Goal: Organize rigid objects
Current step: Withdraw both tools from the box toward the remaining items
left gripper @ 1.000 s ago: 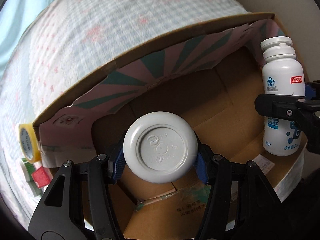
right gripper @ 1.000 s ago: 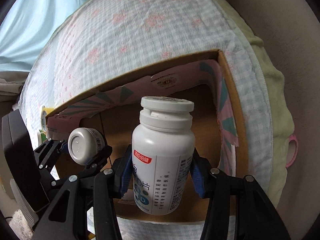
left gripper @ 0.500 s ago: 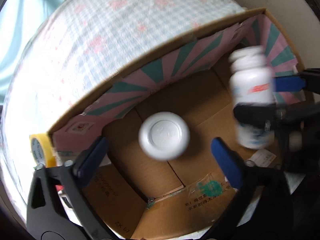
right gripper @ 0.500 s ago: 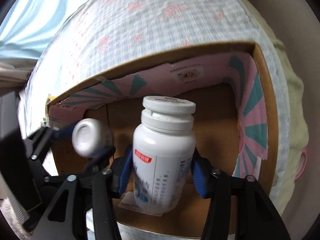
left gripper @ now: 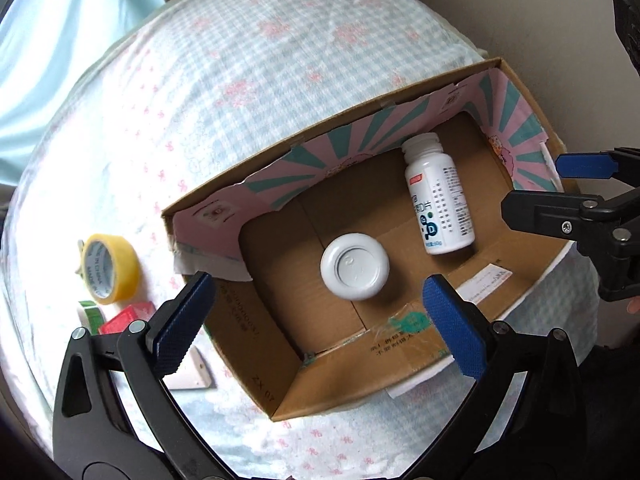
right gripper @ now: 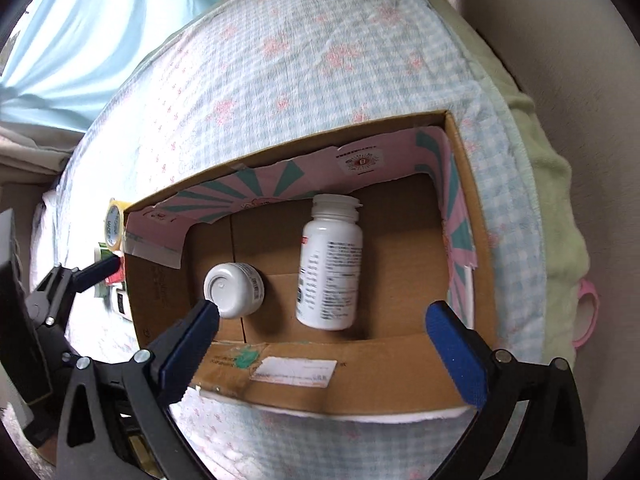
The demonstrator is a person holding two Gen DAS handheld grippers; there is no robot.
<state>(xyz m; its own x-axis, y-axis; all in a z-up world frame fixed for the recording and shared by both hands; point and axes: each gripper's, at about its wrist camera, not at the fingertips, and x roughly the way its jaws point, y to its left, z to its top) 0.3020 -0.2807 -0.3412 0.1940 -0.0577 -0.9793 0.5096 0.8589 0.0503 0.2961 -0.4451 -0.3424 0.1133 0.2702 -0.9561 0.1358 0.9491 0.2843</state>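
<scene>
Your box on the bed holds two white bottles: the jar stands upright, cap up, and the bottle lies on its side, cap toward the striped far wall. Both hand-held grippers, left and right, have just opened wide above the box, nothing between the pads

From my feed, a quilt in a pale blue and white check, scattered with pink flowers and small pink bows, covers the whole surface and runs from the near edge to the far edge. Its cloth is puckered and lies mostly flat. The cardboard box sits on it at the near right. Along the right edge I see a pale green blanket tucked beside the quilt, with a pink loop poking out from under it. At the far left hangs a light blue fabric in soft folds. A plain beige surface fills the far right.
</scene>
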